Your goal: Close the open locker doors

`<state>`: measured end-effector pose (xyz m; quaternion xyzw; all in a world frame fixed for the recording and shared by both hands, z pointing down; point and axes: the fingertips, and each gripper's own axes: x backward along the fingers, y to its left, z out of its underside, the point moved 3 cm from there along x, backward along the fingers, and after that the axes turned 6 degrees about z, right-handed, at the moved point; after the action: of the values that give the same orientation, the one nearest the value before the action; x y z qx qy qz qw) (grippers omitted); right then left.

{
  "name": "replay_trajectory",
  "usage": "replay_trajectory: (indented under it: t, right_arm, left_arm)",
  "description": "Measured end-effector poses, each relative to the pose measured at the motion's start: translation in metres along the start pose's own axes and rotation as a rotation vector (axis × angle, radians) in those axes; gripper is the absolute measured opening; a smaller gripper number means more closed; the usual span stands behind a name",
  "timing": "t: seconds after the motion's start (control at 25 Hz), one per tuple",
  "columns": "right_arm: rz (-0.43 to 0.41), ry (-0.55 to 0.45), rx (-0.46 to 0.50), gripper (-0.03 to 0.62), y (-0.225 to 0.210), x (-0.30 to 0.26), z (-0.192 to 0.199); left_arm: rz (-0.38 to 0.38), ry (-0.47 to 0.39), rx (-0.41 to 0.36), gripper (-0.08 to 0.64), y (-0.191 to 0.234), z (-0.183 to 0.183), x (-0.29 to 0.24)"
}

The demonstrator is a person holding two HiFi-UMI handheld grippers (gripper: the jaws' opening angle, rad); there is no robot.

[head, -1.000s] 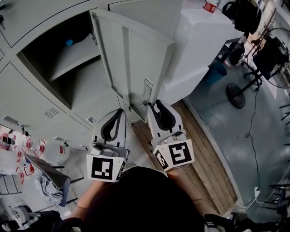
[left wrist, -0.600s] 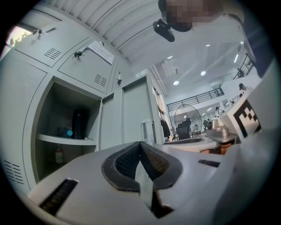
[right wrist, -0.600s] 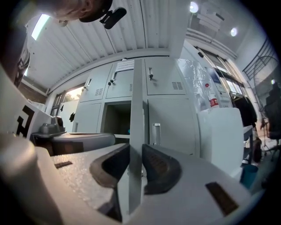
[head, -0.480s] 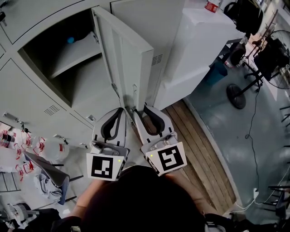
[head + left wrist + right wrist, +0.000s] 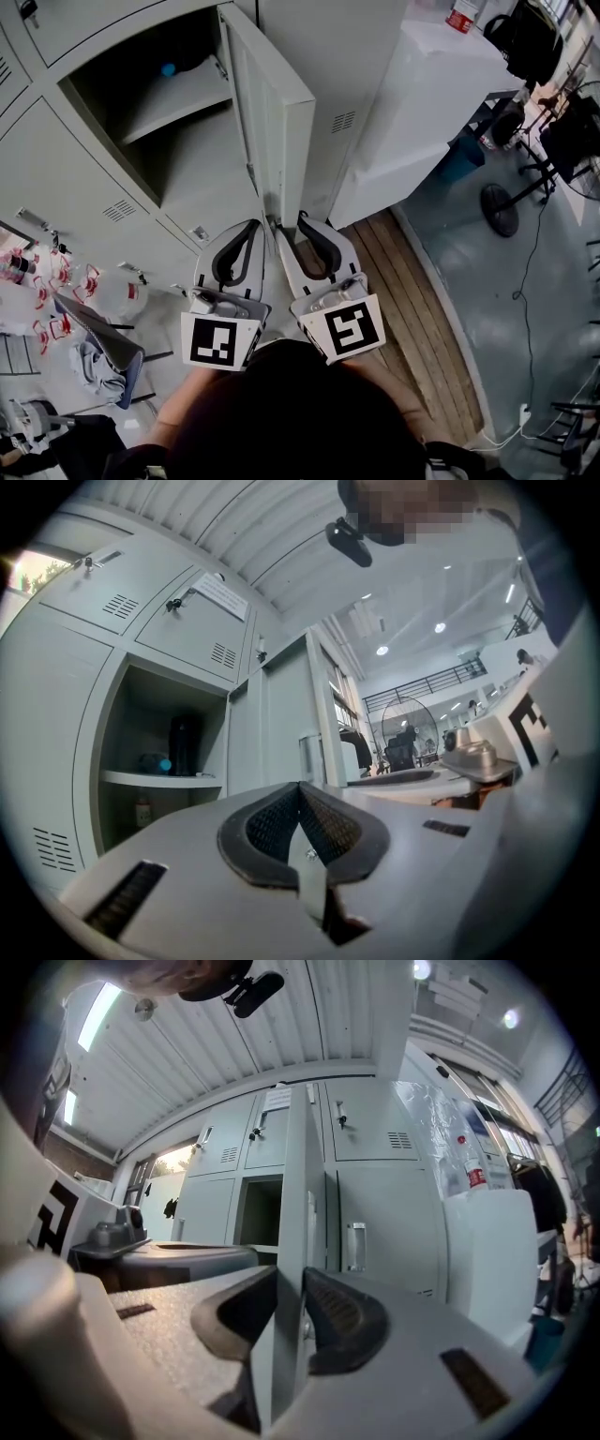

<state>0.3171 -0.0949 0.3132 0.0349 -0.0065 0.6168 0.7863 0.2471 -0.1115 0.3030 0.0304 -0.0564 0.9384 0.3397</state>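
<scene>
The grey locker door [image 5: 274,111] stands open, edge-on toward me, beside the open compartment [image 5: 159,122]. In there a shelf holds a blue item [image 5: 169,69]. My right gripper [image 5: 289,225] is shut on the door's free edge near its lower end. In the right gripper view the door edge [image 5: 302,1194] runs up between the two pads of that gripper [image 5: 291,1288], which press on it. My left gripper [image 5: 251,227] hovers just left of the door, shut and holding nothing; its pads [image 5: 281,819] meet, with the door [image 5: 281,724] ahead of them.
Closed lockers surround the open one. A white cabinet [image 5: 441,84] with a red-labelled bottle [image 5: 461,17] stands to the right. A wooden platform [image 5: 412,291] lies below the lockers. A standing fan [image 5: 506,202] is at the right, and a chair with cloths [image 5: 98,361] at the lower left.
The door has swung from wide open to nearly edge-on, toward the locker. My right gripper moved left with the door's edge in its jaws. The left gripper stayed in place.
</scene>
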Motion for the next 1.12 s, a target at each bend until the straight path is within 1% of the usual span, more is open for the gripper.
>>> replay_trajectory:
  t: [0.4,0.52,0.68,1.12]
  right_arm:
    - [-0.073,-0.003,-0.001,0.087,0.019,-0.005,-0.001]
    - [-0.098,-0.011,-0.006,0.087,0.024,-0.007,-0.001]
    - [-0.154,-0.016,-0.006,0.088,0.034,-0.009,-0.002]
    - [-0.302,-0.019,-0.014,0.086,0.059,-0.024,-0.001]
  left_arm:
    - [-0.036,0.017,-0.005,0.0,0.007,0.001,0.014]
    - [-0.048,0.009,-0.014,0.0,0.01,0.0,0.016]
    - [-0.067,0.034,-0.015,0.0,0.015,0.003,0.02]
    - [-0.161,0.052,-0.028,0.0,0.035,0.005,0.039]
